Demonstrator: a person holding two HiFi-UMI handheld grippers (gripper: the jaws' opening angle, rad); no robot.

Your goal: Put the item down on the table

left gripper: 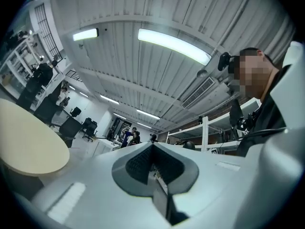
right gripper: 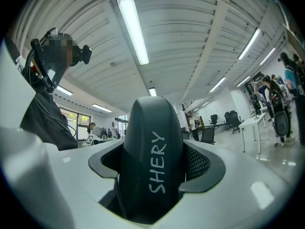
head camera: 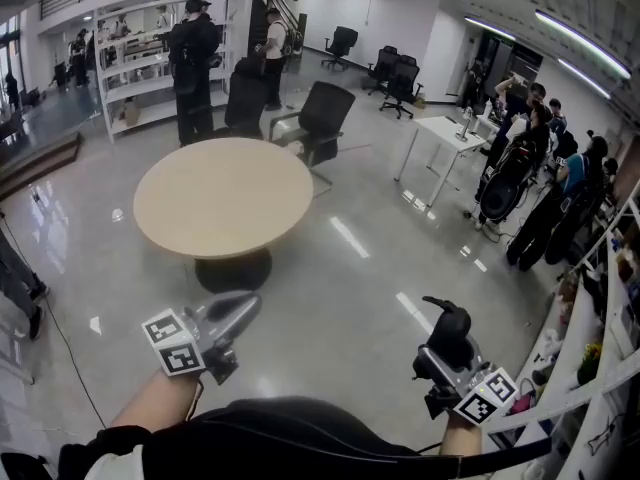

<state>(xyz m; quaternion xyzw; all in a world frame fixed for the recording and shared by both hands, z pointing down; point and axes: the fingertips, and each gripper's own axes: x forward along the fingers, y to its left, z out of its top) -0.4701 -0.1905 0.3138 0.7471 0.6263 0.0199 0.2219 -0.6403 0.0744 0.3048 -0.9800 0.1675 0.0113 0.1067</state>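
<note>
Left tool (head camera: 236, 314): pale grey shell, dark grey ribbed pads (left gripper: 138, 164). Right tool (head camera: 447, 360): dark housing, light grey shell, dark meshed pads (right gripper: 197, 162). Each with white cube (head camera: 174, 343) bearing black square markers. Person: black top (head camera: 290, 436), thin black cable (head camera: 500, 455) across front, black camera (right gripper: 85, 53) mounted on head.

The dark item (right gripper: 151, 123) clamped in the right gripper (right gripper: 153, 152) sinks between the jaws, its lower end hidden. In the head view the left gripper (head camera: 225, 320) is smeared by blur. Left of that gripper, the round table (left gripper: 28, 142) is cut off by the picture's edge.
</note>
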